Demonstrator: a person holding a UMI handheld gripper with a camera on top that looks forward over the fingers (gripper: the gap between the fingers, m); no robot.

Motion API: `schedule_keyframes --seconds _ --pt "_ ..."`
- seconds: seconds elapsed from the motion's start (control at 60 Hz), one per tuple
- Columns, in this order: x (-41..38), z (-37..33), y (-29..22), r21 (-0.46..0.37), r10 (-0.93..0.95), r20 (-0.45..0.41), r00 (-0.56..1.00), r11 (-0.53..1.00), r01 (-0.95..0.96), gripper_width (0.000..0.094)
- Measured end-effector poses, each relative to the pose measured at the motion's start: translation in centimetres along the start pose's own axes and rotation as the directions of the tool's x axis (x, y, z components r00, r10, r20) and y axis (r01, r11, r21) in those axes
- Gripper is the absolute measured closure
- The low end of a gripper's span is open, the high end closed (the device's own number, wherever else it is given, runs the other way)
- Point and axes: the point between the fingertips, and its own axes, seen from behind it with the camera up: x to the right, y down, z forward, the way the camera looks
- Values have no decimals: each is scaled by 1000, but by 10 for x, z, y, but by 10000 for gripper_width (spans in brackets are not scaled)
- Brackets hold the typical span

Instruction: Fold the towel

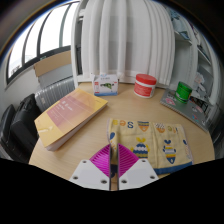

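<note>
A yellow towel point(152, 140) with blue and white cartoon prints lies flat on the round wooden table point(100, 135), just ahead and right of my fingers. My gripper point(113, 152) is shut, its pink pads point(101, 160) pressed together on the towel's near left edge, which runs up as a thin strip between them. The rest of the towel spreads to the right, toward the table's edge.
A yellow and pink book point(68, 112) lies left of the towel. Beyond it stand a small box point(105, 84), a white tub with a red lid point(146, 85) and a green cup point(184, 91). White curtains and a window are behind the table.
</note>
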Motion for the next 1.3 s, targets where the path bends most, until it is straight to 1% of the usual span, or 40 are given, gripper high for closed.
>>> schedule_keyframes --seconds 0.133,0.233,0.283,0.383,0.433,0.517,0.567,0.633,0.7,0.733,0.817,0.85,0.9,0.933,0.967,1.0,1.05,1.067,1.083,1.117,1.167,1.3 --pt "-1 0 0 -4 18 26 1000 1000 -18 900" --pt "1 -4 -3 -47 28 40 999 999 -26 923" --pt "4 -16 -21 -7 45 45 998 999 -45 924" --pt "26 -43 -58 73 33 25 999 997 -34 926" --pt "47 -55 -67 94 52 11 999 994 -53 925" --pt "89 -62 -69 93 116 -30 993 989 -113 923" --pt "118 -61 -59 86 134 -60 989 988 -129 922" --pt "151 -56 -44 46 116 -125 985 993 -111 920" --pt "181 -45 -25 11 66 -170 983 998 -65 919" --pt "191 -40 -11 -22 61 -193 979 998 -66 919" --pt "201 -26 25 -124 60 -192 979 989 -85 907" --pt "205 -22 18 -78 64 -185 981 994 -79 902" --pt "204 -22 20 -89 53 -172 984 994 -69 893" --pt "204 -25 20 -99 51 -160 986 993 -68 842" --pt "203 -29 18 -107 60 -144 988 991 -76 731" --pt "204 -35 16 -112 69 -133 989 990 -84 574" --pt "211 -49 9 -101 67 -122 990 992 -80 280" --pt "213 -55 5 -90 64 -118 991 993 -75 213" --pt "215 -61 1 -78 61 -113 992 994 -70 172" --pt "217 -73 -6 -58 54 -94 994 997 -60 139" --pt "220 -92 -13 -39 52 -60 997 998 -54 132" --pt "230 -145 -9 -42 138 26 990 990 -137 97"
